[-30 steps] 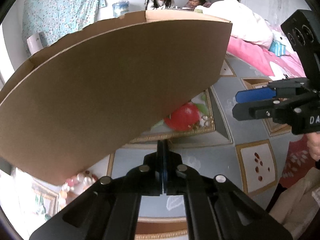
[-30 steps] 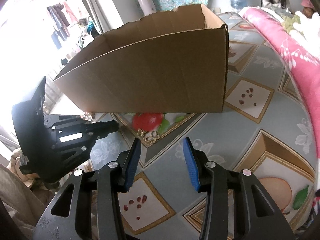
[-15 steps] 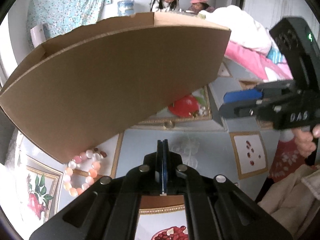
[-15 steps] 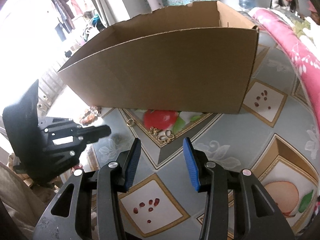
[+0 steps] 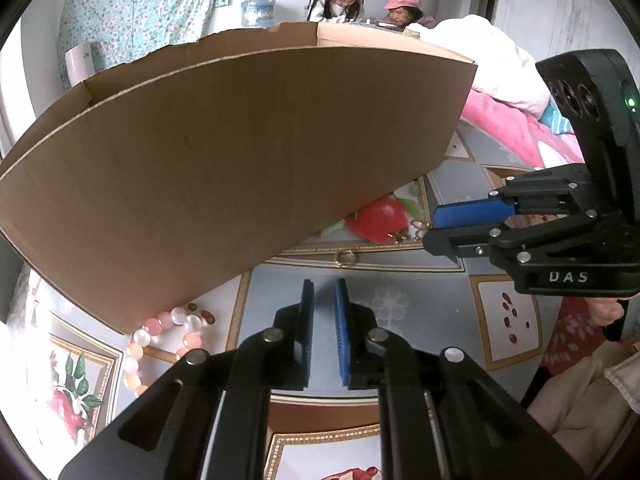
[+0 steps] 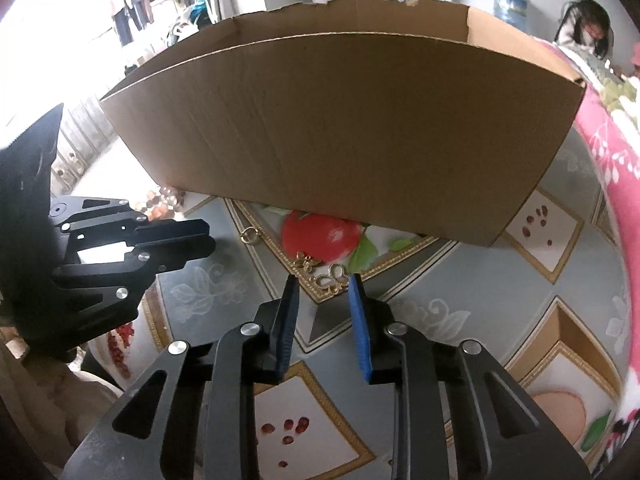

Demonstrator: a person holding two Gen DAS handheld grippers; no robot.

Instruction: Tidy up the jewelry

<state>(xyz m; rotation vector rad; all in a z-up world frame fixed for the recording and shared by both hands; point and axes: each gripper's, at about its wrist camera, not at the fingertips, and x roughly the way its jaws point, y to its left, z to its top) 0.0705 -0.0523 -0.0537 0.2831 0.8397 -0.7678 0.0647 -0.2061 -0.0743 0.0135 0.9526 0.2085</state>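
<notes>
Both grippers are seen empty, right gripper (image 6: 323, 280) just narrowed around gold earrings (image 6: 331, 280) lying before the cardboard box (image 6: 352, 128), left gripper (image 5: 323, 292) barely parted; earrings could be pushed aside if pinched unevenly.

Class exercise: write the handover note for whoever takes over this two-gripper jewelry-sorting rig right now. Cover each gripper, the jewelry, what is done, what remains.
Left gripper: jaws just opening, slightly apart, nothing between them.
Right gripper: jaws just closing, still open, poised at the gold earrings, not gripping.
On the mat in front of the cardboard box: earrings, gold ring, bead bracelet at the box's left corner.
Done: nothing visibly boxed.
Left: all three.
</notes>
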